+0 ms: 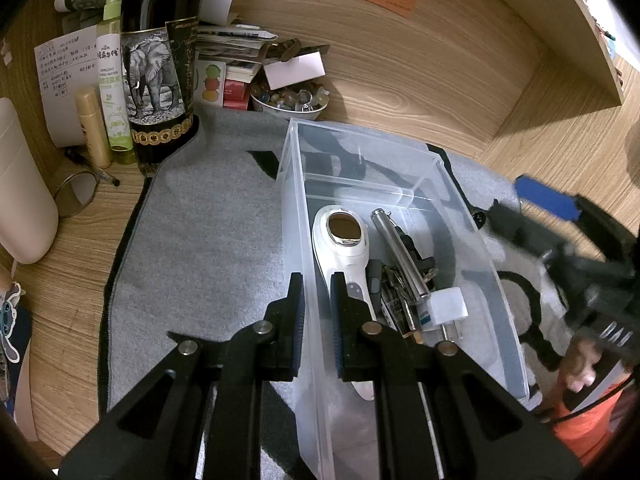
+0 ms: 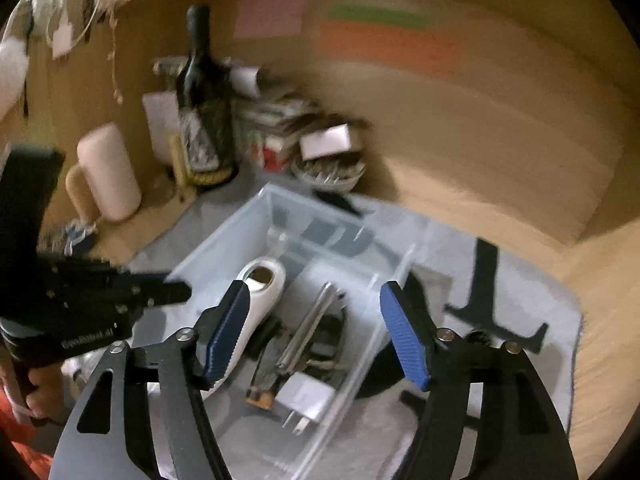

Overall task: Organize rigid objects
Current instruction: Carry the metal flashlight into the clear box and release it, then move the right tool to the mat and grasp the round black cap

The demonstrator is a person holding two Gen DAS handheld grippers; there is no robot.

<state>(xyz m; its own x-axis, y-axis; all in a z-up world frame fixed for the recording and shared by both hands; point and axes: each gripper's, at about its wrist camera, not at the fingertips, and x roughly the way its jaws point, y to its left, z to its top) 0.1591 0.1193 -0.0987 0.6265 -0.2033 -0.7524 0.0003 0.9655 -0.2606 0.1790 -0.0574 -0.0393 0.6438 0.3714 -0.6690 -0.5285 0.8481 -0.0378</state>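
A clear plastic bin stands on a grey mat. In it lie a white handheld device, a silver metal tube, a bunch of keys and a white plug adapter. My left gripper is shut on the bin's left wall, one finger on each side. My right gripper is open and empty above the bin, over the white device, the tube and the adapter. The right gripper also shows blurred in the left wrist view.
At the back left stand a dark wine bottle, a green spray bottle, a bowl of stones, stacked papers and a cream container. A black stand lies on the mat right of the bin. Wooden walls surround the desk.
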